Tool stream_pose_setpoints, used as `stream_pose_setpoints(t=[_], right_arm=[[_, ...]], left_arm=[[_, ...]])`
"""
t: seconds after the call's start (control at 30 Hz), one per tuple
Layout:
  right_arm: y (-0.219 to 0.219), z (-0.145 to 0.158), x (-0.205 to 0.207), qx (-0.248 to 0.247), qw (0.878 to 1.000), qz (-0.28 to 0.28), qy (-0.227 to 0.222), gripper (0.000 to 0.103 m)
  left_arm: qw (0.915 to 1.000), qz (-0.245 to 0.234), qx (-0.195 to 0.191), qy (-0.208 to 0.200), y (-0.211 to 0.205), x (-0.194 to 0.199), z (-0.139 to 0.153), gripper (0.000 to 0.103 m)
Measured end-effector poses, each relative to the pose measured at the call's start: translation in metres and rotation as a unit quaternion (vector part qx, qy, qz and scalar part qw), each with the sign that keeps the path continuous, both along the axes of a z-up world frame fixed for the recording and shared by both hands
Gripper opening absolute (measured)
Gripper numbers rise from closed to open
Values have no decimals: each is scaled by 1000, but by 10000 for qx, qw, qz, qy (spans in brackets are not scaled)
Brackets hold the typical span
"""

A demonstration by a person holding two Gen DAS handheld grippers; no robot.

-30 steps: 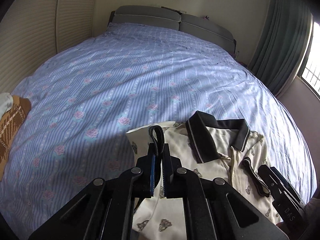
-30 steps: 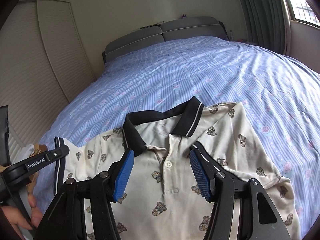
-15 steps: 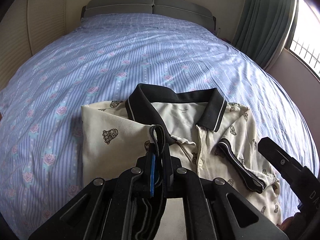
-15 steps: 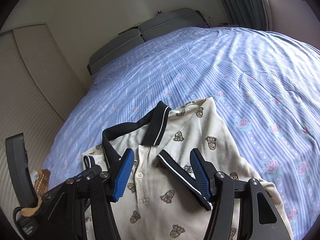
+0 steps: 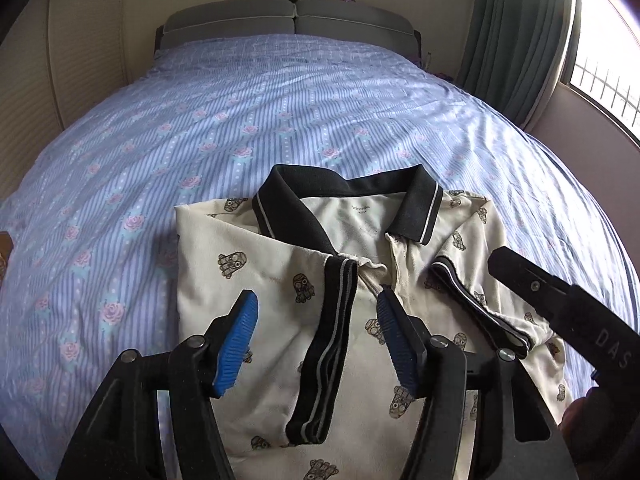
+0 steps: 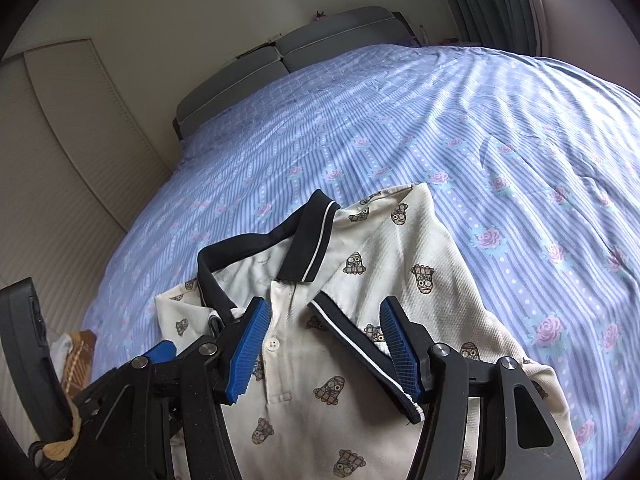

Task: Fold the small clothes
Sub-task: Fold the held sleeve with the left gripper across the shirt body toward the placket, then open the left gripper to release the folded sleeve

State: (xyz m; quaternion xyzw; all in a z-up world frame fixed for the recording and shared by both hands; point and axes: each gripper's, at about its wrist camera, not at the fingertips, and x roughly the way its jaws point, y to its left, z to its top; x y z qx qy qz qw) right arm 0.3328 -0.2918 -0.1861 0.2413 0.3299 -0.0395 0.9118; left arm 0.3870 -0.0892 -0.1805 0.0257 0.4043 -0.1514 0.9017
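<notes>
A cream polo shirt [image 5: 248, 284] with a black collar [image 5: 288, 196] and small cartoon prints lies on the bed, collar away from me. Both sleeves are folded in over the chest. The left sleeve's black cuff [image 5: 334, 328] lies between the fingers of my left gripper [image 5: 316, 340], which is open and holds nothing. My right gripper [image 6: 322, 346] is open just above the shirt [image 6: 400, 264], astride the right sleeve's cuff [image 6: 360, 340] and the button placket. Its black body shows in the left wrist view [image 5: 568, 312].
The bed has a blue striped sheet with pink roses [image 5: 240, 120] and a grey headboard [image 5: 288, 20]. A brown patterned cloth [image 6: 78, 354] lies at the left edge. Teal curtains [image 5: 516, 40] and a window are on the right.
My left gripper carried the left sleeve cuff in over the shirt's chest, then opened and let it go. The right gripper stayed open, shifting over the right cuff.
</notes>
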Motion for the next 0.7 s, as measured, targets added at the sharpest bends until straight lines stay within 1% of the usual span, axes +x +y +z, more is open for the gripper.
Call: stream_pose_setpoints(t=[0.1, 0.2, 0.3, 0.43, 0.5, 0.63, 0.7], right_arm=[[3, 1, 0, -39, 10000, 59, -48, 59], [9, 1, 2, -80, 9998, 202, -49, 59], [18, 2, 2, -196, 9992, 344, -63, 59], [29, 3, 2, -319, 9982, 496, -83, 59], [34, 2, 1, -376, 9977, 558, -72, 59], [41, 1, 2, -500, 9966, 652, -50, 59], [45, -1, 3, -574, 9960, 687, -22, 59]], left_arm=[[9998, 194, 84, 25, 24, -14, -3, 61], [9986, 516, -36, 123, 55, -28, -13, 61], [9966, 808, -72, 156, 79, -41, -24, 61], [9959, 793, -259, 348, 92, -46, -38, 61], [9962, 734, -319, 353, 92, -48, -42, 61], [9963, 796, -86, 321, 90, -52, -50, 61], [9950, 940, -92, 335, 96, -52, -55, 63]])
